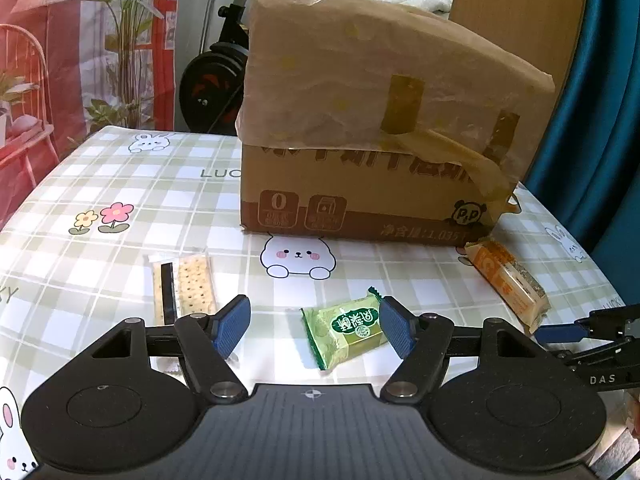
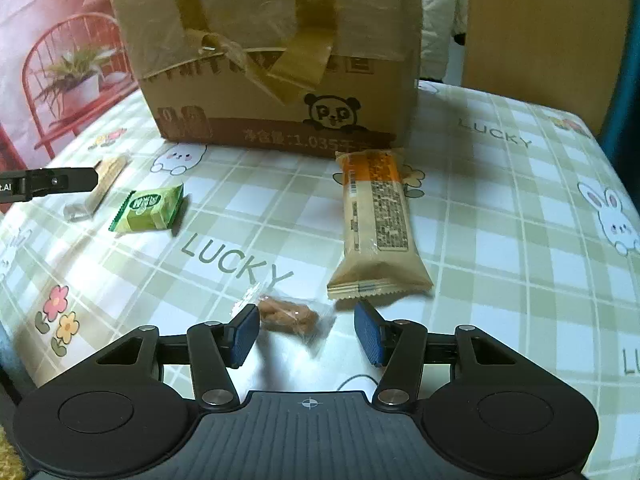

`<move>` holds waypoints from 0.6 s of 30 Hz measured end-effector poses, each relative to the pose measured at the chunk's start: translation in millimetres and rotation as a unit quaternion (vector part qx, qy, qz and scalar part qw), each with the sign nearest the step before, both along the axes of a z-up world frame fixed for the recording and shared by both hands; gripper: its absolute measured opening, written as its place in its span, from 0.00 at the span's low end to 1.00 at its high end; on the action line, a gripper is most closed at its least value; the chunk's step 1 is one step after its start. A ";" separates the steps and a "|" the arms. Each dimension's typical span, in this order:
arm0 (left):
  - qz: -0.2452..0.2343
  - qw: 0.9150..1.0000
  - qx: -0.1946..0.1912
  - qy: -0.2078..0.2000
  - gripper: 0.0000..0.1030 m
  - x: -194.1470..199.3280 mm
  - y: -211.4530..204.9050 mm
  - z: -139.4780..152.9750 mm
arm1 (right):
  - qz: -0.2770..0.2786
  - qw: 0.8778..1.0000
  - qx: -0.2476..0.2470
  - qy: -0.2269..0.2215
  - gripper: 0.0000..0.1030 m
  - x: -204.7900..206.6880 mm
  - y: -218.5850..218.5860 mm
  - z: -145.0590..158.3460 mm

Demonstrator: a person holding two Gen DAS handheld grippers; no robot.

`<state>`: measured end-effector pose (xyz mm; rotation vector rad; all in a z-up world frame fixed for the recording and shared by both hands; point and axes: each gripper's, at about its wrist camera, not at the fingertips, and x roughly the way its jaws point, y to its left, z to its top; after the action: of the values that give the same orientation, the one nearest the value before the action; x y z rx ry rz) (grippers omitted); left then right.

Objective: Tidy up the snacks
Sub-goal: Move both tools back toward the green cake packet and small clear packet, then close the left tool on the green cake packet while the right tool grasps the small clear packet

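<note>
a cardboard box (image 1: 360, 152) with tape and plastic film over its top stands near the far edge of the surface (image 1: 120, 184), which wears a checked cloth printed with rabbits, flowers and the word lucky. 4 snacks lie on the cloth in front of the box.

the left gripper (image 1: 314, 326) hangs low over the near part of the surface with its blue fingers (image 1: 230, 326) set about halfway apart. a green snack packet (image 1: 344, 330) lies flat on the cloth between them, close to the right-hand finger; whether that finger touches the wrapper cannot be told, and the other finger stands well clear, so nothing is gripped. a clear pack of crackers (image 1: 184, 288) lies just beyond the left-hand finger, toward the left edge. an orange and beige bar (image 1: 508, 280) lies slanted near the box's right front corner.

the right gripper (image 2: 306, 334) points down at a small clear wrapper with brown pieces inside (image 2: 290, 316), which rests on the cloth near the near edge. its fingers (image 2: 244, 334) stand partly apart; the left-hand one sits against or just beside the end of the wrapper, while the right-hand one is clear of it, so there is no grip on it. the long bar lies just beyond the fingers, one end near the box and the crimped end near the right-hand finger. the tip of the left gripper shows at the left of this view, beside the crackers and the green packet.
</note>
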<state>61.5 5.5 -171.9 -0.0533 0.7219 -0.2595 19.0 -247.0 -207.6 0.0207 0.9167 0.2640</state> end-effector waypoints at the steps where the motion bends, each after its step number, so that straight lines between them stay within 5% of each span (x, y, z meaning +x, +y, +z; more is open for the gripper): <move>1: 0.000 1.000 0.000 0.000 0.71 -0.1 -0.2 0.2 | 0.001 1.000 -0.002 0.000 0.41 1.0 0.5 0.5; 6: -0.003 1.000 0.003 0.000 0.71 -0.6 -1.8 -1.2 | 0.003 1.000 -0.005 -0.006 0.23 11.2 5.3 0.2; 15: -0.002 1.000 0.005 0.009 0.71 2.0 -0.4 -6.4 | 0.009 1.000 0.004 -0.005 0.26 5.8 6.9 0.1; 18: -0.005 1.000 0.006 0.015 0.71 3.0 -2.4 -9.6 | 0.014 1.000 0.003 -0.006 0.17 5.2 6.5 0.3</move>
<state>64.4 3.1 -181.5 -0.0421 0.7536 -0.2651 24.2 -240.5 -207.3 0.0115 0.9056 0.2920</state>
